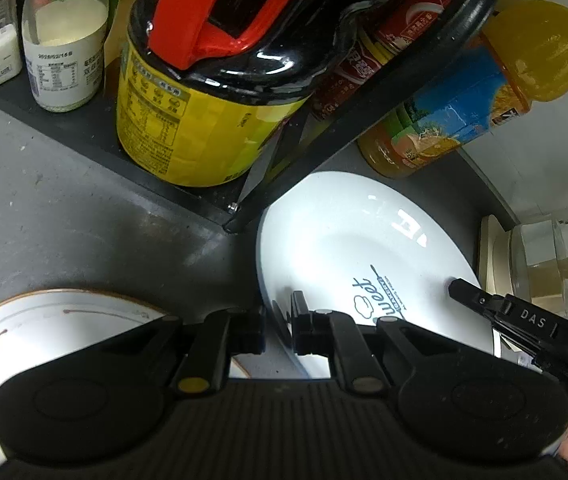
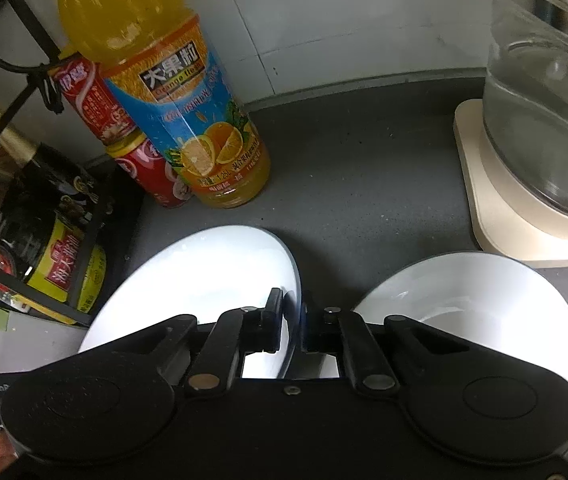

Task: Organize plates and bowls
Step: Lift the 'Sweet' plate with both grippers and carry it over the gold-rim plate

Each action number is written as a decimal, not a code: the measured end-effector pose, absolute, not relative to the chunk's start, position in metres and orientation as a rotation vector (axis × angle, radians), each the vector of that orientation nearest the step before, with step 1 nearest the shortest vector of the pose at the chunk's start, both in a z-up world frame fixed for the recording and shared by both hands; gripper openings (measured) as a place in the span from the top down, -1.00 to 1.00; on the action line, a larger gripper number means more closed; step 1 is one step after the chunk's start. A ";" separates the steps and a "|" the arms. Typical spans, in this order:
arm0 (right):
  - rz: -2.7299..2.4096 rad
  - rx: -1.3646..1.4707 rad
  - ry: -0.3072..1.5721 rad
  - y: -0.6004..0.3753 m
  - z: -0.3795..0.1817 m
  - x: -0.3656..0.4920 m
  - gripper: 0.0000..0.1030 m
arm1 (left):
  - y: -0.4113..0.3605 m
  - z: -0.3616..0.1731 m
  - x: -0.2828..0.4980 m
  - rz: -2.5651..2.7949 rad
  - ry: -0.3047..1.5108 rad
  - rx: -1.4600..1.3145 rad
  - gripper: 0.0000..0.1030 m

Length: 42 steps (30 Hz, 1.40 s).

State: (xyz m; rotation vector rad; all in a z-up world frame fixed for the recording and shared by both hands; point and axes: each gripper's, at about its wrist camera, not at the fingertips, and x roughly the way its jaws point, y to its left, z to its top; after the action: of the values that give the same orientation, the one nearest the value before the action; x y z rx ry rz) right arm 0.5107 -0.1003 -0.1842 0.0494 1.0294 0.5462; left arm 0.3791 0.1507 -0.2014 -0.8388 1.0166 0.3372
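The left tongs (image 1: 278, 326) pinch the near left rim of a white plate (image 1: 355, 248) printed "Sweet". The right tongs (image 2: 292, 326) pinch the same plate's right rim; in the left view their tip (image 1: 459, 288) touches the plate's far right edge. The plate sits on a grey counter (image 1: 64, 200), held at both sides.

Left to right on the counter: a brown-rimmed plate (image 1: 44, 320) at the near left, then the held plate, then a white bowl (image 2: 483, 292) near right. Farther back on the left is a black rack (image 1: 84, 128) with jars and a yellow-labelled bottle (image 1: 188, 128). An orange juice bottle (image 2: 188, 112) stands behind the held plate, with a red can (image 2: 152, 172) just left of it. A glass kettle (image 2: 547, 120) on a cream base stands far right.
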 end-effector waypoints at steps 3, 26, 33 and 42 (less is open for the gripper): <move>0.545 0.055 1.026 -0.104 -0.182 0.507 0.86 | 0.151 -0.202 0.376 0.330 1.018 -0.842 0.81; 0.622 0.066 0.963 -0.132 -0.139 0.457 0.86 | 0.127 -0.161 0.329 0.312 0.958 -0.808 0.81; 0.664 0.060 0.969 -0.137 -0.130 0.434 0.85 | 0.111 -0.149 0.300 0.355 0.939 -0.814 0.81; 0.718 0.058 0.973 -0.136 -0.130 0.403 0.84 | 0.103 -0.146 0.257 0.398 0.907 -0.827 0.81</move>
State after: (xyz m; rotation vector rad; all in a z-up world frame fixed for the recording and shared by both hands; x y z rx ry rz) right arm 0.4032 -0.1356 -0.1295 0.0576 0.9729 0.7177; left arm 0.2570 0.1032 -0.1459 -0.8266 0.9068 0.3982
